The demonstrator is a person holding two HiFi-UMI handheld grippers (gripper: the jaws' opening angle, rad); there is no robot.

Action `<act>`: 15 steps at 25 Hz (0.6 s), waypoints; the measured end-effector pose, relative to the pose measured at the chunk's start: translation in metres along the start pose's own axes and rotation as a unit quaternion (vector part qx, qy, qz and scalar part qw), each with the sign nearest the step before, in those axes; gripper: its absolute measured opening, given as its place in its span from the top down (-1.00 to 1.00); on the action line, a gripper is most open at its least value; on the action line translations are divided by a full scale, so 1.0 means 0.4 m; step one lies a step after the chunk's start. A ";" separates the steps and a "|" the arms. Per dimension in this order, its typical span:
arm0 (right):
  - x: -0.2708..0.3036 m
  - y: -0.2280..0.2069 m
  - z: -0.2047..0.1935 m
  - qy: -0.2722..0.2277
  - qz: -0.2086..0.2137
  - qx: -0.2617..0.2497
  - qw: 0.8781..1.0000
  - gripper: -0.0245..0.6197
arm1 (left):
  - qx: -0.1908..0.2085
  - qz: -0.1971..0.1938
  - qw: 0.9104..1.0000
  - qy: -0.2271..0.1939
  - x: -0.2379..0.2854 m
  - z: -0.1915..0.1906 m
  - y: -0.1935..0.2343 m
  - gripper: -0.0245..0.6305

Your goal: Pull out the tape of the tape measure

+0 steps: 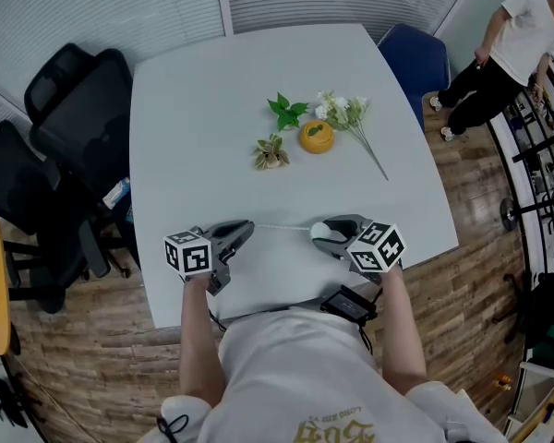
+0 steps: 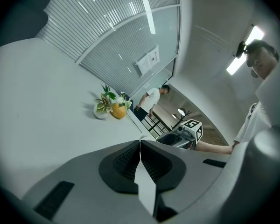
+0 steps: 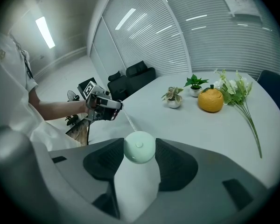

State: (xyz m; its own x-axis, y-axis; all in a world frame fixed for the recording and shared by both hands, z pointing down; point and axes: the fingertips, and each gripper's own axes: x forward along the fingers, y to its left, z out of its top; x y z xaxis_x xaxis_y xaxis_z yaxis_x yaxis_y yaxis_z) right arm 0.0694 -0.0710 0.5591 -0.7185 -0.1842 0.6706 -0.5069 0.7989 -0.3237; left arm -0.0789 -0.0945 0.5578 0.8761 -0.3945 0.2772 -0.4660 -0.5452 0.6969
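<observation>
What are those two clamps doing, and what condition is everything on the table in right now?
Left gripper: shut on the thin white tape at its end.
Right gripper: shut on the round pale green tape measure.
Tape: pulled out, stretched between the two grippers.
Orange pumpkin-shaped pot: upright on the white table.
White flower sprig: lying flat.

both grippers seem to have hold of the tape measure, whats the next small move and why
Probably ease the left gripper a little further left, away from the right gripper, which should hold steady. The left jaws are shut on the tape, the right ones clamp the round tape measure, and only a short stretch of tape spans between them.
</observation>
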 end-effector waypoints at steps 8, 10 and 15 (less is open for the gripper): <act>0.004 -0.007 -0.012 0.012 0.000 0.001 1.000 0.22 | -0.005 0.009 1.000 -0.001 -0.010 -0.003 0.015 0.90; 0.001 -0.010 -0.018 0.016 -0.003 0.001 1.000 0.22 | -0.008 0.013 1.000 -0.005 -0.018 -0.002 0.020 0.90; -0.005 -0.025 -0.030 0.021 -0.007 0.004 1.000 0.22 | -0.014 0.020 1.000 -0.012 -0.033 -0.004 0.035 0.90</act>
State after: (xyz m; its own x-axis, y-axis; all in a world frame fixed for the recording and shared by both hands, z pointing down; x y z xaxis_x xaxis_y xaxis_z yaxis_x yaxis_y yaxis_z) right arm 0.0816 -0.0717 0.5690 -0.6908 -0.1716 0.7024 -0.5207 0.7921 -0.3186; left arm -0.0968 -0.0956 0.5648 0.8529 -0.4343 0.2898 -0.4976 -0.5079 0.7032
